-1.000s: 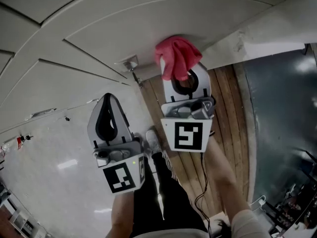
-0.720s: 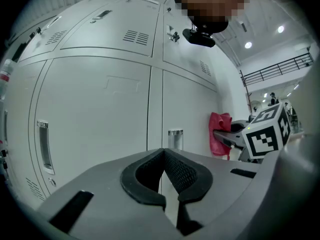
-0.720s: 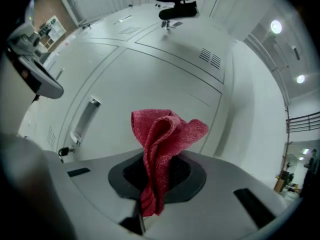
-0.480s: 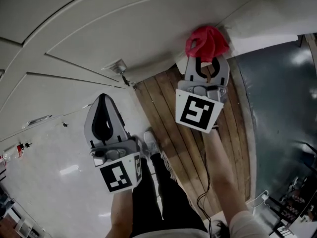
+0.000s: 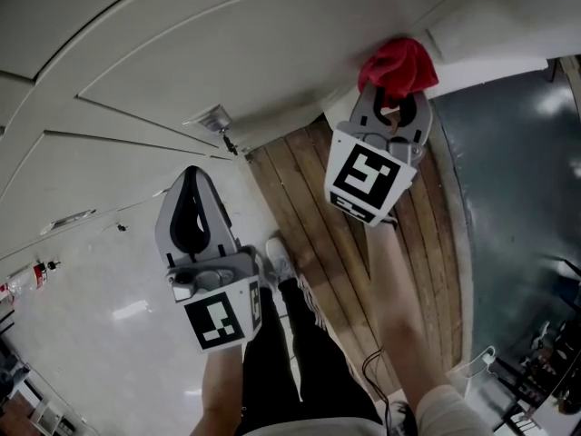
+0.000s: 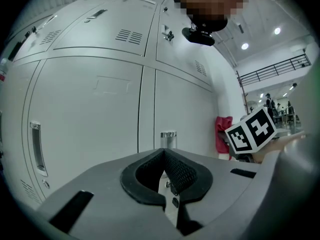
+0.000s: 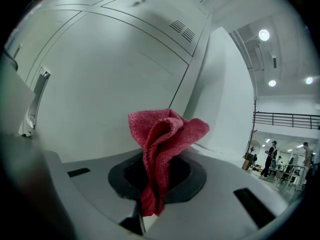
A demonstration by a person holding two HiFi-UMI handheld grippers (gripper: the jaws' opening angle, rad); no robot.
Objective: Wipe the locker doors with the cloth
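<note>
Pinching the red cloth (image 7: 162, 134) between its closed jaws, your right gripper (image 7: 149, 176) is pointing at the locker doors (image 7: 110, 69), with the cloth bunching in a loose fold past the jaw tips. In the head view the cloth (image 5: 398, 64) is sitting at the right end of the row of doors, just beside the white wall (image 5: 490, 39) that closes the row. Whether it is pressing on the door cannot be told. Your left gripper (image 5: 192, 189) is hanging low and well apart from the cloth, its jaws pressed together on nothing. Judging by this, you are working somewhere in the middle of the job. No door is showing a wet or cleaned patch, so the share done is unclear, and the doors facing the left gripper are probably waiting their turn.
</note>
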